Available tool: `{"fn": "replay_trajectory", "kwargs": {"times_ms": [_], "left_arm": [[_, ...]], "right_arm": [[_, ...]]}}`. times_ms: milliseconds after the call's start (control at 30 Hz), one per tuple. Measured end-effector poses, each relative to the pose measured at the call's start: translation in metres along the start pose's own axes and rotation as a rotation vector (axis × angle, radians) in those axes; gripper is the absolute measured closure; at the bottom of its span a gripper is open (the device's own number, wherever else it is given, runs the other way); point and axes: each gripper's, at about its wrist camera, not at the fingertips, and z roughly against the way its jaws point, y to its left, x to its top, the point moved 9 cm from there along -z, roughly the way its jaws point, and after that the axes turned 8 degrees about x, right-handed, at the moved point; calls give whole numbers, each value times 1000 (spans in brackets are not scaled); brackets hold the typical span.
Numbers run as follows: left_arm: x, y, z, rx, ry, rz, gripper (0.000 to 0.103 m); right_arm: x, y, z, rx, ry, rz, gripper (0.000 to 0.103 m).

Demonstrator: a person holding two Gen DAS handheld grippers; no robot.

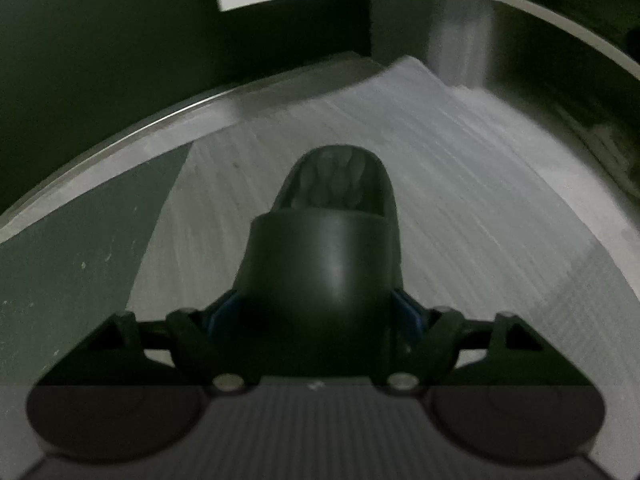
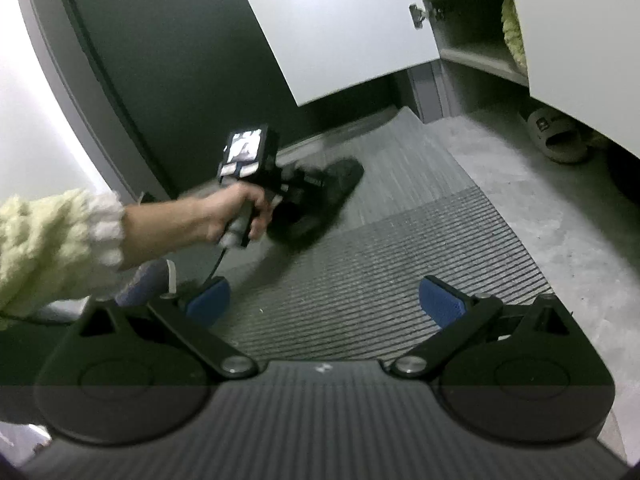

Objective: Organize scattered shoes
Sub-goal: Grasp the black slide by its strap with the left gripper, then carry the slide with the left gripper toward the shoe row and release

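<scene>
Slippers are what we are sorting, and the black slide slipper (image 1: 324,248) sits between the fingers of our left gripper (image 1: 320,312), toe pointing away toward the far wall, resting on the ribbed grey floor mat (image 1: 460,184). In the left wrist view the blue pads (image 1: 410,312) lie close against both flanks of the slipper near its strap, so we judge them to be pressing on it, though the dark sole hides the contact itself. From the right wrist view we see the same slipper (image 2: 320,200) low over the mat, just beyond the left hand (image 2: 236,216) that grips the tool, with a cream knitted sleeve (image 2: 52,248) behind it. Our right gripper (image 2: 324,300) hangs above the near part of the mat, fingers spread wide with nothing between them. Farther off to the right, the open shoe cabinet (image 2: 472,56) shows pale shelves, and a grey slide sandal (image 2: 554,134) lies on the floor beneath its door. A blue-and-white shoe (image 2: 148,280) peeks out at the near left under the sleeve. By our judgement the job is in an early or middle stage: one slipper is in hand but not yet placed, and at least two more shoes remain loose on the floor.
</scene>
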Motion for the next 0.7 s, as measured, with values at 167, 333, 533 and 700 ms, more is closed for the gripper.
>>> {"fn": "replay_trajectory", "kwargs": {"times_ms": [167,333,533,700], "left_arm": [[-33,1,55,-5,-5,-7,23],[-80,-1,120,-49,17,3,23],[-159,2,168,-49,58,-30,22],[-226,9,169,-43,93,-15,21]], "right_arm": [[-1,17,21,16,-49,-31,0],[-5,44,49,44,-113,-45,0],[-36,78,81,82,-139,-98,0],[-57,103,95,110,-105,-76,0]]}}
